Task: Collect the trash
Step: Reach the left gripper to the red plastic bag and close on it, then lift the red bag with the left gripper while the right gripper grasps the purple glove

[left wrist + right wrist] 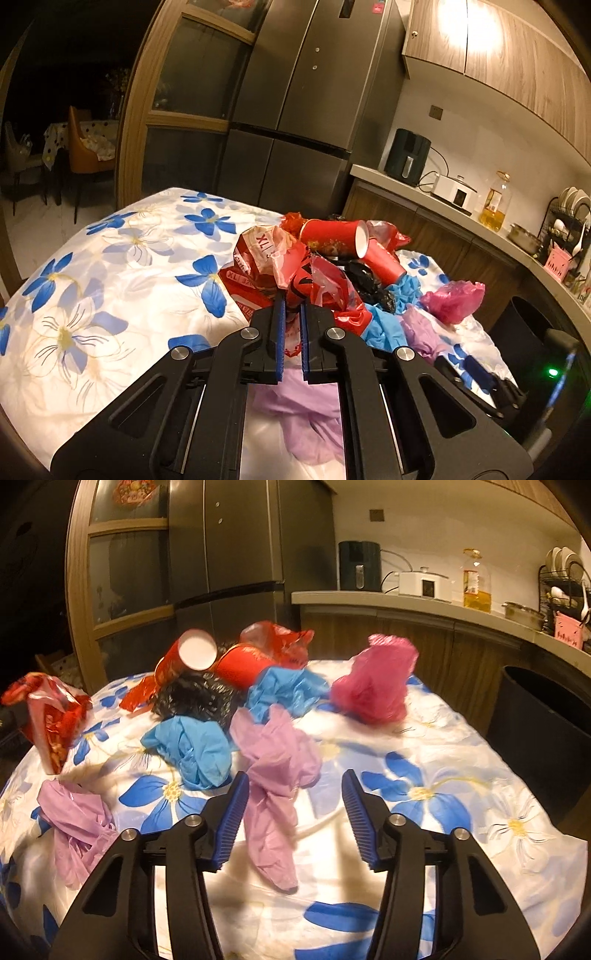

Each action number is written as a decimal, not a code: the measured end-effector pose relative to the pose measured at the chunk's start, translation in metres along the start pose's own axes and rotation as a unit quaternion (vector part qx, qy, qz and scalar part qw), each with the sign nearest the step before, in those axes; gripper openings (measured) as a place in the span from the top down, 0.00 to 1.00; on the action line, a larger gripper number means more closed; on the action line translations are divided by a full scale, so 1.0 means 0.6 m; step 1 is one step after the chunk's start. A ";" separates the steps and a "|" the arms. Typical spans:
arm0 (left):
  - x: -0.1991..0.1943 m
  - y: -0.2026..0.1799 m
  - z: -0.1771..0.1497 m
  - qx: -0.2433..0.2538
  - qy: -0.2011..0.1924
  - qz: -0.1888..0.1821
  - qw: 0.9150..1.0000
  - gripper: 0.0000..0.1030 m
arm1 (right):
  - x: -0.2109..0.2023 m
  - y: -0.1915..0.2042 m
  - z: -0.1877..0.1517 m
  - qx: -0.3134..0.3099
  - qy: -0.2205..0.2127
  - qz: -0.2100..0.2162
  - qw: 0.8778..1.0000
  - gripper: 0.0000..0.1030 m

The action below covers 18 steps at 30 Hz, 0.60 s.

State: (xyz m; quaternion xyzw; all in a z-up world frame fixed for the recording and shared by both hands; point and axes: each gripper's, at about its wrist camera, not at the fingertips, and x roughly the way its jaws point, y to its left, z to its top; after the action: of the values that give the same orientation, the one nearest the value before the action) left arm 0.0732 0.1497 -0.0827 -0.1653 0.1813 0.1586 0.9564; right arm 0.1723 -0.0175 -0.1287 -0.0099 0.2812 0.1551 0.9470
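A heap of trash lies on the flowered tablecloth: red paper cups, red plastic bags, a black bag, blue gloves, lilac gloves and a pink bag. My left gripper is shut on a red plastic bag and holds it above the cloth; that lifted bag shows in the right wrist view. My right gripper is open, its fingers either side of a lilac glove. Blue gloves, pink bag and cups lie beyond.
A dark round bin stands on the floor right of the table. Behind are the counter with appliances and an oil bottle, a grey fridge and a wooden cabinet.
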 end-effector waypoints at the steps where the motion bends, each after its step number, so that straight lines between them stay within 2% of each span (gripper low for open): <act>1: -0.002 -0.002 -0.001 0.001 0.001 0.001 1.000 0.94 | 0.005 0.002 0.000 0.000 0.005 0.004 1.000 0.54; 4: -0.003 -0.004 -0.002 0.004 0.004 0.004 1.000 0.94 | 0.022 0.006 0.002 -0.001 0.018 0.016 1.000 0.67; 6: -0.002 -0.006 -0.001 0.003 0.007 0.003 1.000 0.94 | 0.033 0.004 0.001 0.003 0.032 0.026 0.999 0.85; 9: -0.006 -0.013 -0.004 0.009 0.006 0.005 1.000 0.94 | 0.031 -0.005 0.001 0.016 0.034 0.039 0.999 0.94; 12: -0.011 -0.023 -0.001 0.014 0.002 0.002 1.000 0.95 | 0.007 -0.010 0.008 0.006 0.012 0.036 0.999 0.97; 18: -0.028 -0.050 0.007 0.027 -0.011 -0.008 1.000 0.94 | -0.049 -0.038 0.027 0.013 -0.010 0.044 0.999 0.98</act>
State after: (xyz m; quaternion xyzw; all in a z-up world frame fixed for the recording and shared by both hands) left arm 0.0705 0.1202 -0.0643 -0.1392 0.1739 0.1473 0.9637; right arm 0.1646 -0.0456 -0.1008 0.0167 0.2740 0.1935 0.9419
